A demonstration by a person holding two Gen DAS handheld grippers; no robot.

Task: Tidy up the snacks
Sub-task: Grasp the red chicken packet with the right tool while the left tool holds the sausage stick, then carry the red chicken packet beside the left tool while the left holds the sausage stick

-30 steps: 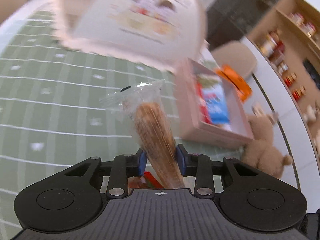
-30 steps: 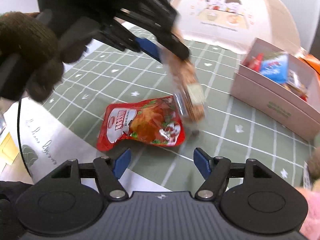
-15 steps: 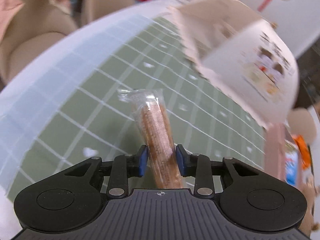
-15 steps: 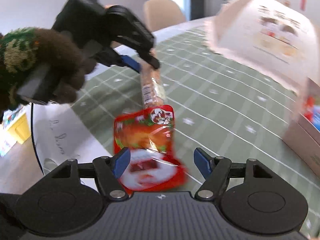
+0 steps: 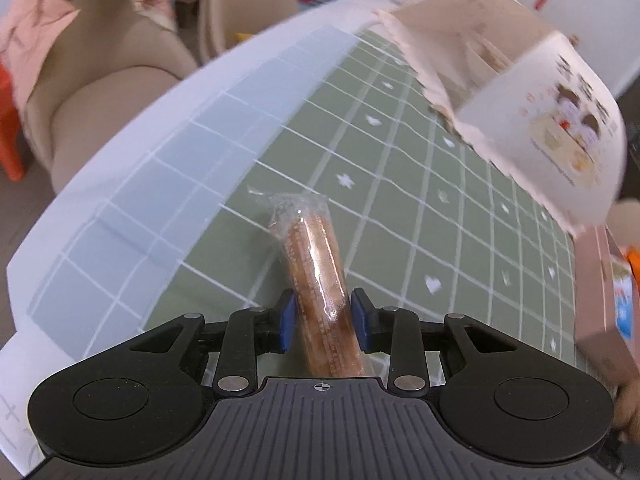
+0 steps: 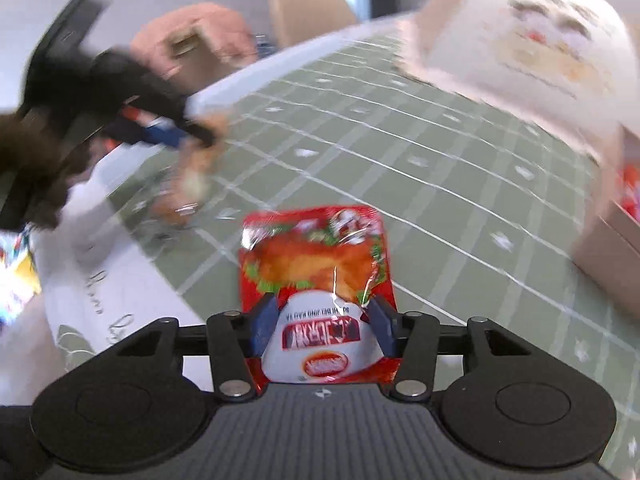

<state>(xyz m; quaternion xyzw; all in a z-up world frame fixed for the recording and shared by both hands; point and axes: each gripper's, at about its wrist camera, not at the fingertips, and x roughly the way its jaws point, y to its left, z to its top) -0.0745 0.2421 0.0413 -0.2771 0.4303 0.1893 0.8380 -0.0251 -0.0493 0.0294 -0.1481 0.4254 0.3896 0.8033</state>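
Note:
My left gripper [image 5: 322,312] is shut on a brown snack stick in clear wrap [image 5: 312,248], held tilted low over the green checked tablecloth [image 5: 440,240] near its pale border. In the right wrist view the left gripper [image 6: 192,136] and its stick [image 6: 196,176] show as a blur at the left. My right gripper [image 6: 322,316] has its jaws closing on a red snack pouch [image 6: 316,256] lying flat on the cloth. The blue pads [image 6: 264,320] touch the pouch's sides, and its foil wrinkles there.
A white lid with a cartoon print [image 5: 560,132] stands at the far right, also blurred in the right wrist view [image 6: 520,40]. A pink box with snacks [image 6: 608,256] sits right of the pouch. Beige chairs [image 5: 100,100] stand beyond the table edge.
The left gripper swung its snack stick away from the pink box, left and lower toward the cloth's pale border. The right gripper moved over the red pouch and its jaws narrowed around it.

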